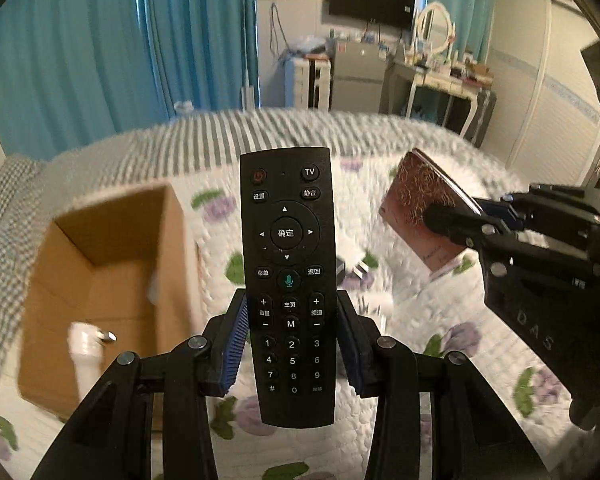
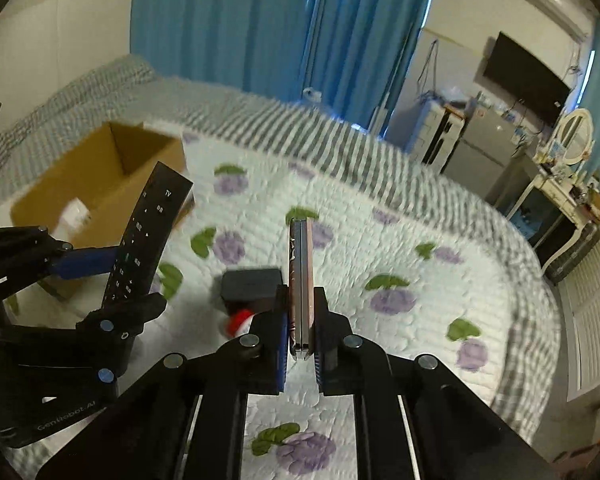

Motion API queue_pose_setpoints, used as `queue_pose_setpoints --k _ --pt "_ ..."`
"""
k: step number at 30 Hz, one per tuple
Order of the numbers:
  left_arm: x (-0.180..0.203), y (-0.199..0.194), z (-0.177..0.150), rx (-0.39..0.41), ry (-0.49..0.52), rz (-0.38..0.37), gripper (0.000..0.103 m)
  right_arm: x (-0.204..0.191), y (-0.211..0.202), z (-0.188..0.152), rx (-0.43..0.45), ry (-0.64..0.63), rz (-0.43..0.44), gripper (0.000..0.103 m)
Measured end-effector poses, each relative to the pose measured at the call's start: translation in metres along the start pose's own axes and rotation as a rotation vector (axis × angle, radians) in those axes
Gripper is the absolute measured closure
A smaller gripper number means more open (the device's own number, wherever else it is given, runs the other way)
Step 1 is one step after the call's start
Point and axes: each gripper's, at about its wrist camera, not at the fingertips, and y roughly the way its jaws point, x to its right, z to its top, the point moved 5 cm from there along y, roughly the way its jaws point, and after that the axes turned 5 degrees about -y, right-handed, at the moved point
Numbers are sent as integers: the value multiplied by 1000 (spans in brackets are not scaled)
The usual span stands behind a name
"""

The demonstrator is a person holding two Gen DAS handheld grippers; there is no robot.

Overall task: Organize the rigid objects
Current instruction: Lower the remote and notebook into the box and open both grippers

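At the far left the box (image 1: 100, 280) sits open on the bed (image 1: 440, 320), with a white item already lying inside. My left tool (image 1: 292, 340) grips the remote (image 1: 287, 280) across its lower half, buttons facing me, held clear of the quilt just right of the box. Below and between the tools, a dark block (image 2: 252, 282) and a small red-and-white thing (image 2: 240, 322) lie on the bed, waiting. To the right, my right tool (image 2: 302, 320) is clenched edge-on around a thin pink case (image 2: 300, 280), also lifted off the bed.

I judge both loads are bound for the box. To do it well, I'd carry the remote over the opening first, lower it past the rim beside the white item, then let go, keeping my right tool back so the two don't collide.
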Motion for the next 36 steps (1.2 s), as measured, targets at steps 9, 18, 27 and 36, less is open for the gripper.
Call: queue_pose_setpoints --k 9,18,27,36 --pt "-49 -81 41 139 -23 -2 61 -32 -83 69 111 1 7 94" --pt "-124 -105 45 184 -62 65 61 -106 -100 136 170 -71 44 94" --pt "-190 -53 14 92 -122 120 61 -174 -29 161 105 -133 117 94" --pt "-209 5 -9 -2 -130 133 61 -191 57 147 7 -137 140 94"
